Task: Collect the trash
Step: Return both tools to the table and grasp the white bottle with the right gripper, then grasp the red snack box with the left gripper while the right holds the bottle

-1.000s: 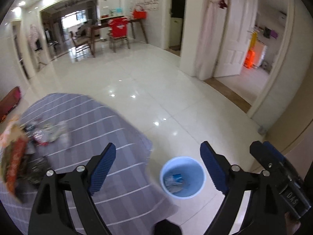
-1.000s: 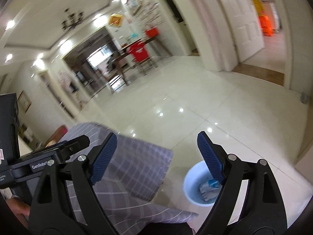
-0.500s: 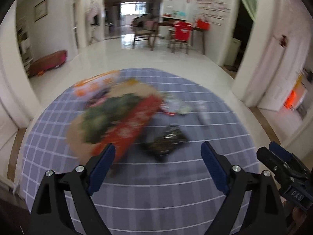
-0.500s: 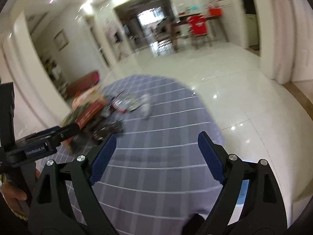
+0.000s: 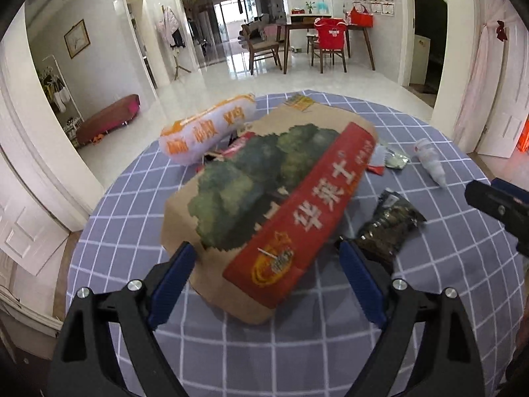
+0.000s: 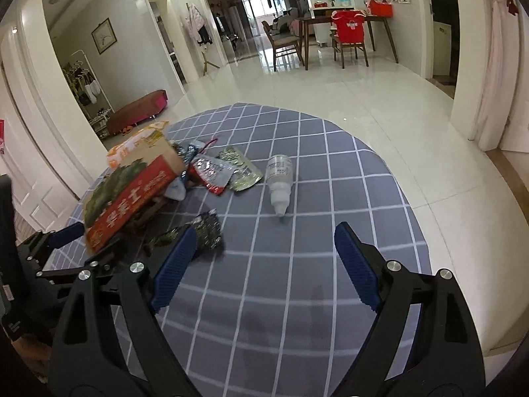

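A pile of trash lies on a round table with a blue checked cloth (image 5: 297, 357). A brown paper bag with a red band (image 5: 274, 205) sits just ahead of my open, empty left gripper (image 5: 264, 274). Behind it is an orange and white bag (image 5: 208, 129). A dark crumpled wrapper (image 5: 390, 225) lies by the left gripper's right finger. A small white bottle (image 6: 280, 182) lies on its side ahead of my open, empty right gripper (image 6: 264, 268). Foil wrappers (image 6: 228, 170) lie left of the bottle. The paper bag (image 6: 132, 192) and dark wrapper (image 6: 201, 235) also show in the right wrist view.
The table edge (image 6: 420, 225) curves round at the right, with a glossy tiled floor (image 6: 380, 99) beyond. A dining table and chairs (image 5: 317, 39) stand far back. A low pink bench (image 5: 109, 119) stands at the left wall. No bin shows now.
Both views have swung left from the blue bin on the floor to the table. The left gripper has come closer to the paper bag. Both grippers stay open.
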`<state>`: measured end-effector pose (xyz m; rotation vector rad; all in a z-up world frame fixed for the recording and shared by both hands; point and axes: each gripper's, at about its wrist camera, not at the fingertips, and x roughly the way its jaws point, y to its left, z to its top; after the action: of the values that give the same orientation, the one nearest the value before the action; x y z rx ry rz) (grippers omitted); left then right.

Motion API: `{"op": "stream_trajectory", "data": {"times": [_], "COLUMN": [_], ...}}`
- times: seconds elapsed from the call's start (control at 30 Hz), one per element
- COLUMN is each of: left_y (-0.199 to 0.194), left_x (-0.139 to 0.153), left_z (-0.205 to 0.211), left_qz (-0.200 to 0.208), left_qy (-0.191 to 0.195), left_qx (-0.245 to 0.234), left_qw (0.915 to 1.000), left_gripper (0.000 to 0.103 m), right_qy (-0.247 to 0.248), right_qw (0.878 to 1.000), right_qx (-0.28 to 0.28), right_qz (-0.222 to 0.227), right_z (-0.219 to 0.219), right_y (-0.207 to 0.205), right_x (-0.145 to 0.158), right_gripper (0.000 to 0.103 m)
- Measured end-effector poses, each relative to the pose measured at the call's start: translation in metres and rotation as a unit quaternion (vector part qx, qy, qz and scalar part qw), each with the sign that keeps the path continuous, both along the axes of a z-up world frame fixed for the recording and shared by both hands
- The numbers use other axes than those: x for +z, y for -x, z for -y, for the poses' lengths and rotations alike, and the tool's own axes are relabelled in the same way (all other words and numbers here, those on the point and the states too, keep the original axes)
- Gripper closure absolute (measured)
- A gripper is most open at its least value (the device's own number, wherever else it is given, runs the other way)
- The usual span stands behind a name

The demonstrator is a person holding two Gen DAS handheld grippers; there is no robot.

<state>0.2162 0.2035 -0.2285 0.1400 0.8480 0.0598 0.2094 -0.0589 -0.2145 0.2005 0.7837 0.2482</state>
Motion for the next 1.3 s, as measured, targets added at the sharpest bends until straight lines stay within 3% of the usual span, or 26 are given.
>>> {"op": "stream_trajectory", "data": {"times": [0.2, 0.37, 0.47, 0.6, 0.63, 0.67, 0.77, 0.93, 1.0, 1.03, 1.07, 1.3], "left_y": [-0.008, -0.009, -0.006, -0.003, -0.002, -0.002, -0.003, 0.001, 0.003, 0.003, 0.004, -0.028], "left_x": [0.004, 0.01, 0.015, 0.02, 0.022, 0.022, 0.02, 0.029, 0.033, 0.035, 0.035, 0.019], "left_z": [-0.02, -0.031, -0.034, -0.034, -0.035, -0.036, -0.045, -0.048, -0.043, -0.039, -0.038, -0.018], "left_qz": [0.007, 0.012, 0.015, 0.02, 0.022, 0.019, 0.007, 0.021, 0.024, 0.029, 0.039, 0.018], "left_qy": [0.041, 0.065, 0.079, 0.086, 0.088, 0.092, 0.112, 0.109, 0.092, 0.074, 0.063, -0.077], "left_qx": [-0.005, -0.004, -0.004, -0.002, 0.0, 0.001, 0.011, 0.012, 0.014, 0.014, 0.014, 0.029], "left_qw": [0.9991, 0.9978, 0.9967, 0.9961, 0.9959, 0.9956, 0.9937, 0.9938, 0.9954, 0.9967, 0.9972, 0.9964], "left_gripper": [0.021, 0.047, 0.057, 0.068, 0.081, 0.103, 0.103, 0.1, 0.073, 0.041, 0.035, 0.035], "right_qy": [0.001, 0.01, 0.024, 0.048, 0.044, 0.043, 0.033, 0.02, 0.017, 0.011, 0.008, -0.014], "right_qw": [1.0, 0.999, 0.998, 0.997, 0.997, 0.997, 0.997, 0.997, 0.997, 0.997, 0.997, 0.997], "right_qx": [0.005, 0.024, 0.031, 0.039, 0.043, 0.045, 0.052, 0.063, 0.064, 0.066, 0.067, 0.076], "right_qz": [-0.021, -0.037, -0.043, -0.044, -0.044, -0.043, -0.039, -0.032, -0.027, -0.025, -0.024, -0.019], "right_z": [-0.007, -0.02, -0.025, -0.027, -0.026, -0.025, -0.024, -0.023, -0.024, -0.023, -0.023, -0.019], "right_y": [-0.039, -0.065, -0.074, -0.076, -0.076, -0.074, -0.066, -0.051, -0.049, -0.047, -0.046, -0.039], "right_x": [-0.015, -0.021, -0.022, -0.023, -0.024, -0.024, -0.023, -0.021, -0.019, -0.017, -0.016, -0.011], "right_gripper": [0.019, 0.02, 0.036, 0.078, 0.079, 0.079, 0.079, 0.079, 0.079, 0.079, 0.079, 0.079]}}
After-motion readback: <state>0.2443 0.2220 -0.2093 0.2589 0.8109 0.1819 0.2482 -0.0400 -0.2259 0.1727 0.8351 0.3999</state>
